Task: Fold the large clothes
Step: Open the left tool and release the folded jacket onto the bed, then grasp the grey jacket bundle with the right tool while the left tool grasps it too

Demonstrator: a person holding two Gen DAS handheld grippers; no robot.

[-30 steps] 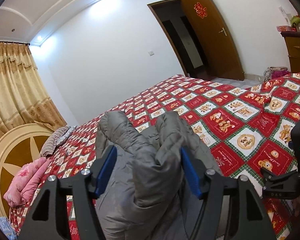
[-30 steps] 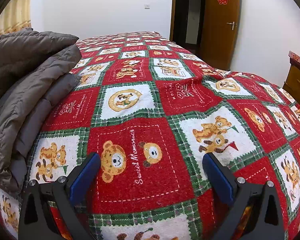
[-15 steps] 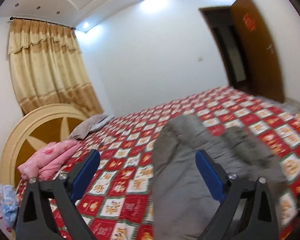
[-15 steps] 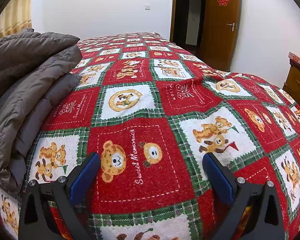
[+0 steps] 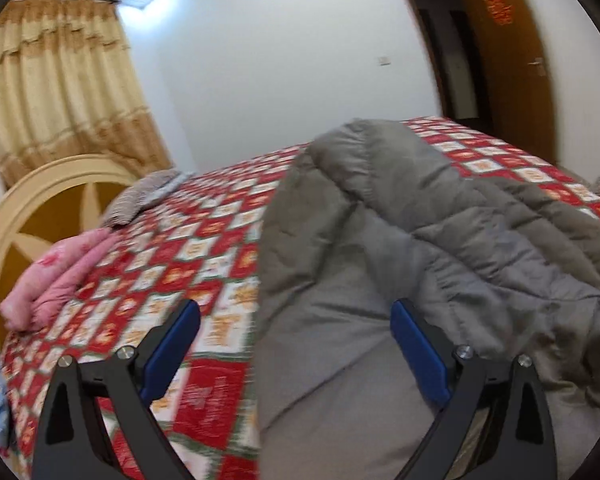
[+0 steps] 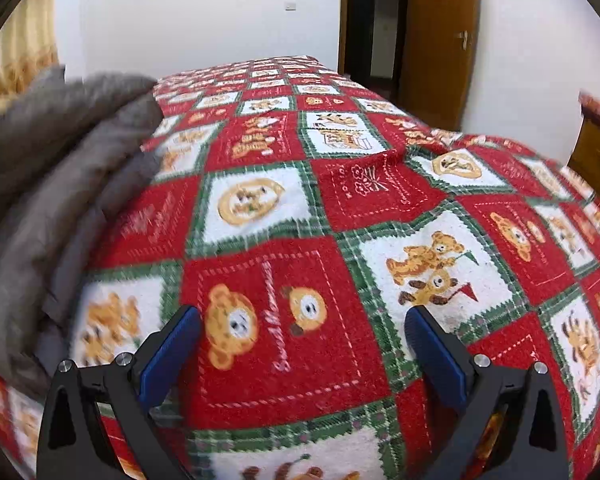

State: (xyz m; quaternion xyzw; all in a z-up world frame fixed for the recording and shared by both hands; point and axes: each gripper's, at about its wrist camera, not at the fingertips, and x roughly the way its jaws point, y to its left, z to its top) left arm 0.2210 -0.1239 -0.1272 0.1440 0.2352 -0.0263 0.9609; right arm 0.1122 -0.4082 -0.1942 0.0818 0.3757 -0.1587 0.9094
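The left tongs (image 5: pixel 296 340) have just been opening and now stand wide, empty, over the edge of the grey padded coat (image 5: pixel 400 240) bunched on the bed (image 6: pixel 340 208). The right tongs (image 6: pixel 302 340) hang open above the cover. I think it should take one clean hem, not a bunch.

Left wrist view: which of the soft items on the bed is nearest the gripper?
The grey padded coat, lying just beyond the fingertips; the pink bundle and striped pillow sit near the headboard.

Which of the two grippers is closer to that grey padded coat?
Left. The left gripper is right over the grey coat; the right gripper is over bare bedspread beside it.
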